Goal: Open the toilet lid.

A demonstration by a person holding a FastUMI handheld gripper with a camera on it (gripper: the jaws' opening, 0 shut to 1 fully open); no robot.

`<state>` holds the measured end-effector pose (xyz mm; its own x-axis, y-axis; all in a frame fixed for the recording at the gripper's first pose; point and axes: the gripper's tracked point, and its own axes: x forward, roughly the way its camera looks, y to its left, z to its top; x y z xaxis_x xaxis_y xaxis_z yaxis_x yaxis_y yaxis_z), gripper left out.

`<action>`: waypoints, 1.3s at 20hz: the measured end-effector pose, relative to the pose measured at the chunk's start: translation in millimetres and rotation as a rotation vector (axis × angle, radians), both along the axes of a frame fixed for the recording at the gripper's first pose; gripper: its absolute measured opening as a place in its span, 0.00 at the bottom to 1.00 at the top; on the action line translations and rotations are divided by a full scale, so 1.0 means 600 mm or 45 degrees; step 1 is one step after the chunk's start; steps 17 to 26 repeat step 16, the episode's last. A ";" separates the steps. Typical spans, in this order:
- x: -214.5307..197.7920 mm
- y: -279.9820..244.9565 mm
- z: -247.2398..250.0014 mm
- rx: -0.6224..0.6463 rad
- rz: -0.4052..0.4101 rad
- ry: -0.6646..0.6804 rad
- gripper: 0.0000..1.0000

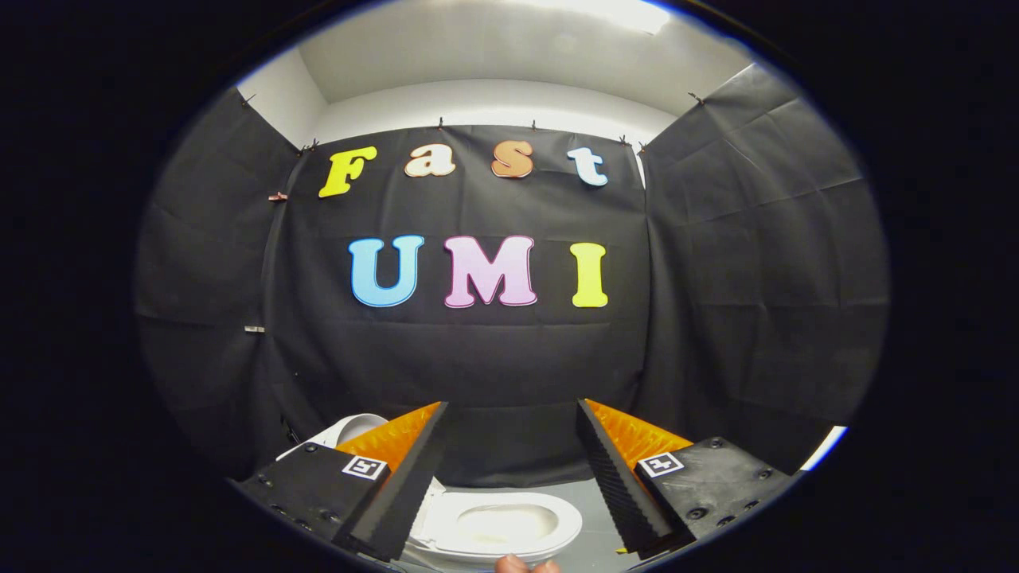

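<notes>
Gripper point(509, 414) released, its two fingers spread wide apart with nothing between them, pointing at the black cloth wall point(509, 358). Toilet point(497, 525) sits low between the fingers, seat ring and bowl exposed; lid point(358, 428) appears raised behind the left finger. Fingertips of a hand point(525, 566) show beneath the seat.

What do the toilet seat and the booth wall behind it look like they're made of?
Toilet seat: smooth, glossy white, probably plastic or ceramic; the look can't settle which. Booth wall: matte black cloth, judging by its creases and the clips along its top edge. The gripper is open above the bowl, holding nothing.
</notes>
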<state>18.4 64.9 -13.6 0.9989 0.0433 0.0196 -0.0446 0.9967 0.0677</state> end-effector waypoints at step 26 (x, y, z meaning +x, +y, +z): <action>0.002 0.001 -0.005 0.001 -0.005 0.004 0.99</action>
